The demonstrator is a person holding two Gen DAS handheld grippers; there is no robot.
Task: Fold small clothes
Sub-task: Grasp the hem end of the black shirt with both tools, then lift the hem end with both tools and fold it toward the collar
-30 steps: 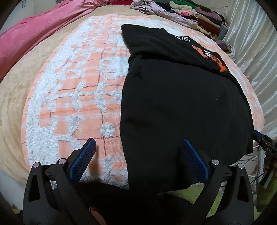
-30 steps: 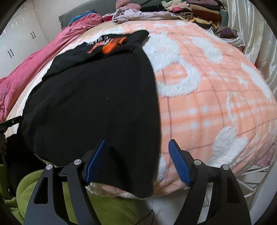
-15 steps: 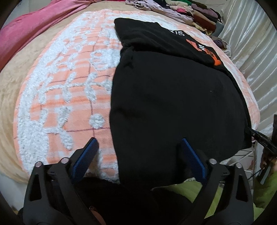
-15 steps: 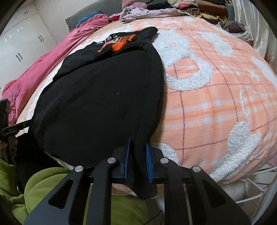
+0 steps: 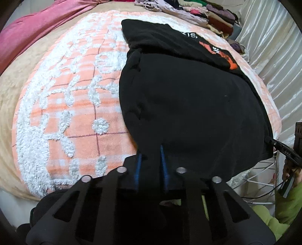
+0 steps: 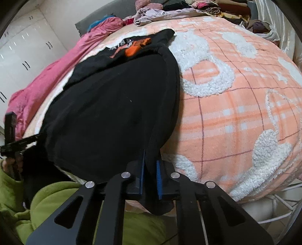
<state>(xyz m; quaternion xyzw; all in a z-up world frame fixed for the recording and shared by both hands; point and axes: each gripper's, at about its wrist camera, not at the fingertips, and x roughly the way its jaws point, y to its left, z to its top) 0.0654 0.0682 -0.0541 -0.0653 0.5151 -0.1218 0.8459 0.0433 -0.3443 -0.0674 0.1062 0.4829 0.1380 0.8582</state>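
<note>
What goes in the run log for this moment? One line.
stage: grasp near hem | left tongs: shut on black shirt | right tongs: shut on black shirt | surface: orange blanket

Near hem of the black cotton garment with orange chest print (image 5: 188, 105) hung below the bed edge, hidden behind the left tool (image 5: 151, 160) and right tool (image 6: 151, 164). White lettering beside the print was partly folded under, unreadable. The fluffy peach-and-white checked blanket (image 5: 79, 116) lay covered wherever the garment spread. The pile of folded clothes (image 5: 213, 17) at the far end was cut by the frame's top edge, items indistinct. The person's lime-green fleece sleeve (image 6: 17, 199) ran out of frame.
</note>
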